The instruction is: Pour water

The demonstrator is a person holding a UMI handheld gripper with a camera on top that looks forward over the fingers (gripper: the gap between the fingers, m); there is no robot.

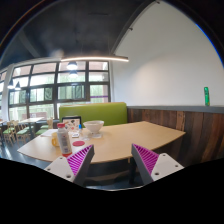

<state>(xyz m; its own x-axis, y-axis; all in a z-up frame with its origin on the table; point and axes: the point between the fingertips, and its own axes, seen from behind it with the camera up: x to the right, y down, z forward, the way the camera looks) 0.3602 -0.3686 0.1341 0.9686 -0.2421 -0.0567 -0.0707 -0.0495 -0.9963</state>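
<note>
Ahead, the gripper [112, 163] hangs with its jaws released, a wide gap between the two magenta pads [146, 158] and nothing held between them. Beyond the fingertips lies a light wooden table [135, 140] with a rounded outline. Near its far left corner stands a clear plastic bottle [64, 140] (the task's water holder, as far as can be told), upright and just beyond the left finger. A white bowl [93, 128] sits a little further back, toward the table's far edge, and a small red object [79, 143] lies on the tabletop beside the bottle. Behind the table runs a green bench seat [95, 112] under large windows [60, 85]. A green bottle [207, 96] stands on a wooden ledge [190, 108] along the white wall, well apart from the table.
</note>
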